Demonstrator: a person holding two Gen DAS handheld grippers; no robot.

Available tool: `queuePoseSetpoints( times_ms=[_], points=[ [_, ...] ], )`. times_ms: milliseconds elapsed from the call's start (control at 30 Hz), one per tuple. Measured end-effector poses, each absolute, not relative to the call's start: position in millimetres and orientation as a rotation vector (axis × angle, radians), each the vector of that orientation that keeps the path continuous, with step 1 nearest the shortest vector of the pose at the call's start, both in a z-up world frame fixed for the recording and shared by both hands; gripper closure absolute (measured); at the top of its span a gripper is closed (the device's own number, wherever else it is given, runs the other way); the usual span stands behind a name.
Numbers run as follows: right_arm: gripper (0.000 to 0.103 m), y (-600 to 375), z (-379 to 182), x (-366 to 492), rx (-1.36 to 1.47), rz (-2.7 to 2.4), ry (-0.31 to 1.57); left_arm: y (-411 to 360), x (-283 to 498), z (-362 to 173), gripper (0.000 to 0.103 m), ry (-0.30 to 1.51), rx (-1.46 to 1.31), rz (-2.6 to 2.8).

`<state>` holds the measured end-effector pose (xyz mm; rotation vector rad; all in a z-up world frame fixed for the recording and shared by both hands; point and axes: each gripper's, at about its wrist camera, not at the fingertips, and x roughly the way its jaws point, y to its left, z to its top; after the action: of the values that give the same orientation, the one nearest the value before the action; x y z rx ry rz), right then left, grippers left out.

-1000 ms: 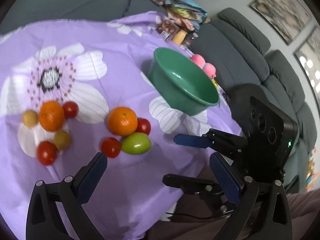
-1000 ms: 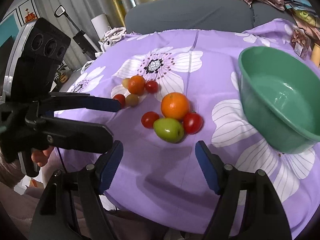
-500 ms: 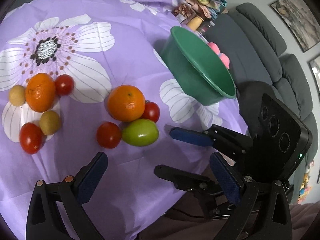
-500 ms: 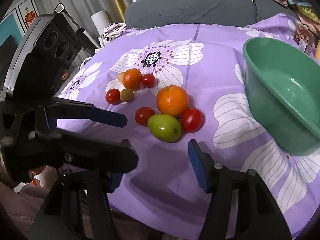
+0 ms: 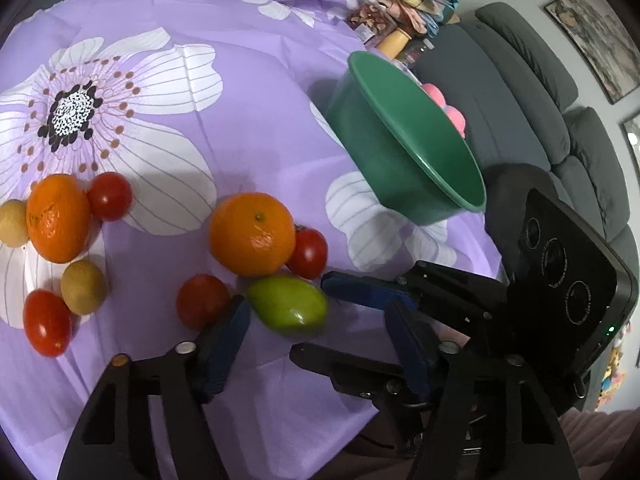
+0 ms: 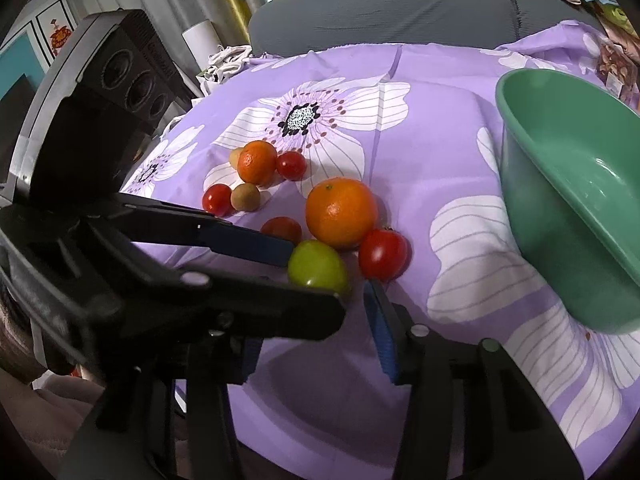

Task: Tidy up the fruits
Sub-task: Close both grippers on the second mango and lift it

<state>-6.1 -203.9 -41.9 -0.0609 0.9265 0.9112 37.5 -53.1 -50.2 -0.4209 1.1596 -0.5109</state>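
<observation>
Two half-open tongs, jaws just closing, nothing pressed yet. Centre left gripper (image 5: 316, 312) around green fruit (image 5: 288, 306) between its fingertips, beside orange (image 5: 252, 234); keep right gripper (image 6: 312, 320) clear, squeeze gently, carry to bowl (image 5: 420, 152).

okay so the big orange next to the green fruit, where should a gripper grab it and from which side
Grip the big orange across its widest middle, coming down from above. It is round, so any pair of opposite sides works, but the green fruit and a red tomato crowd its near side, and another tomato sits to its left. The top is clear.
</observation>
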Motion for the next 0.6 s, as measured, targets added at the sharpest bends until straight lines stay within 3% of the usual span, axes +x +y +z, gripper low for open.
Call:
queuePoseSetpoints(
  times_ms=[133,600],
  points=[
    [0.068,-200,-43,-3,-0.066,0.921,0.935,-51,38,-54,0.048,1.171,-0.409,-0.498],
    [0.069,-200,-37,-8,-0.077,0.905,0.911,-52,38,-47,0.062,1.150,-0.420,-0.495]
  ],
)
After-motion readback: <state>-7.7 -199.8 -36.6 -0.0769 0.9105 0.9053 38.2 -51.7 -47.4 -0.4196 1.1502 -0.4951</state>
